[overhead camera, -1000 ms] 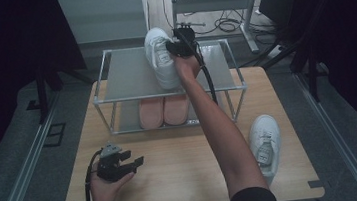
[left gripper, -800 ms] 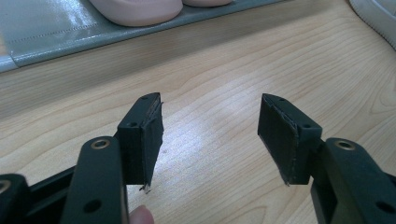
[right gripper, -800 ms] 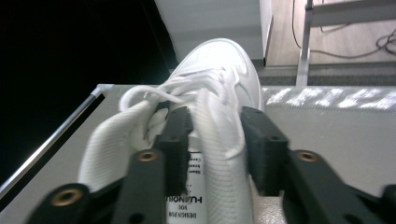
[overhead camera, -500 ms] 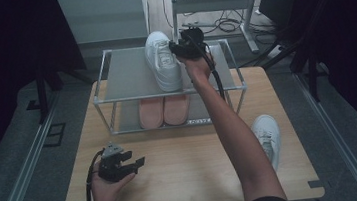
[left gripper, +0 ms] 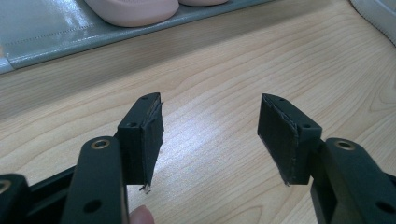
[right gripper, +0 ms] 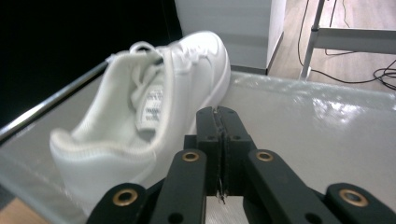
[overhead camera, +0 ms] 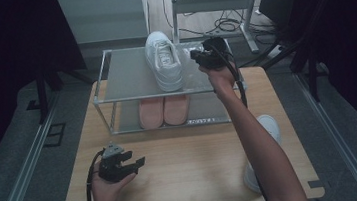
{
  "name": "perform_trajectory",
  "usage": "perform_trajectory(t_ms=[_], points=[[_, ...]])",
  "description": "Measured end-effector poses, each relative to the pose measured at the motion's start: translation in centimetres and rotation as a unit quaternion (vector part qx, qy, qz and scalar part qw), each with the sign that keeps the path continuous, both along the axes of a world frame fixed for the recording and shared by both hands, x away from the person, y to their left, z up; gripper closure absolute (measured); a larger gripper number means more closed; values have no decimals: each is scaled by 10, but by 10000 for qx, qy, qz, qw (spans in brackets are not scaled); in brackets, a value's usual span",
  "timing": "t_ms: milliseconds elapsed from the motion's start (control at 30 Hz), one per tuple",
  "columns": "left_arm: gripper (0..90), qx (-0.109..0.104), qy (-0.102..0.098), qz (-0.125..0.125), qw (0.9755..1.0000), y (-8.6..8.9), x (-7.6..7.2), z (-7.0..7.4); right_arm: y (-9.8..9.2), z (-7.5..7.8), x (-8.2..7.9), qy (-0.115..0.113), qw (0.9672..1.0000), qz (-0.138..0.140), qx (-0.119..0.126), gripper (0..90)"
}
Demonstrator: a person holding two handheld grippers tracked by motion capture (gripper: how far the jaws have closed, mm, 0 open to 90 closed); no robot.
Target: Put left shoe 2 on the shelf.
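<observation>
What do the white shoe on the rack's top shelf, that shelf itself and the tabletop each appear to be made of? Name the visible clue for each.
White shoe: likely smooth leather or synthetic, with a soft sheen and a padded collar.
Top shelf: seemingly grey coated fabric or plastic sheet, glossy with wrinkled reflections, in a metal-looking frame.
Tabletop: wood or wood-look laminate, showing pale matt grain lines.
</observation>
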State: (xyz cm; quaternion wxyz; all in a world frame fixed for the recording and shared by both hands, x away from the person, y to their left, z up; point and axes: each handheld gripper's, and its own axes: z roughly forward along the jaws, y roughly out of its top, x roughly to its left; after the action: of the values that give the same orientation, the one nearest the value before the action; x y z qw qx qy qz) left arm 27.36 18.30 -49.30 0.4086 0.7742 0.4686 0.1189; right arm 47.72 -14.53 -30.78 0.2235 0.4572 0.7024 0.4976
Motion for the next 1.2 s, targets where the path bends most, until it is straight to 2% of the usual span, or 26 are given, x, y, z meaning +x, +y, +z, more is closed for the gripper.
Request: perform_trajectory(t_ms=[200,433,833,1200], points=[[410,16,-5,-28,10000,-1,-1,1,-10,-12,-9,97,9998,130,-146,892],[413,18,5,-30,10000,-2,-1,-1,-10,-25,-11,148,9992,281,-248,892],[410,55,85,-63,9999,-3,1,-3,-1,-41,-11,311,9979,443,-346,893],[410,44,74,-71,9999,-3,0,-3,13,-50,-10,396,9966,569,-443,893]])
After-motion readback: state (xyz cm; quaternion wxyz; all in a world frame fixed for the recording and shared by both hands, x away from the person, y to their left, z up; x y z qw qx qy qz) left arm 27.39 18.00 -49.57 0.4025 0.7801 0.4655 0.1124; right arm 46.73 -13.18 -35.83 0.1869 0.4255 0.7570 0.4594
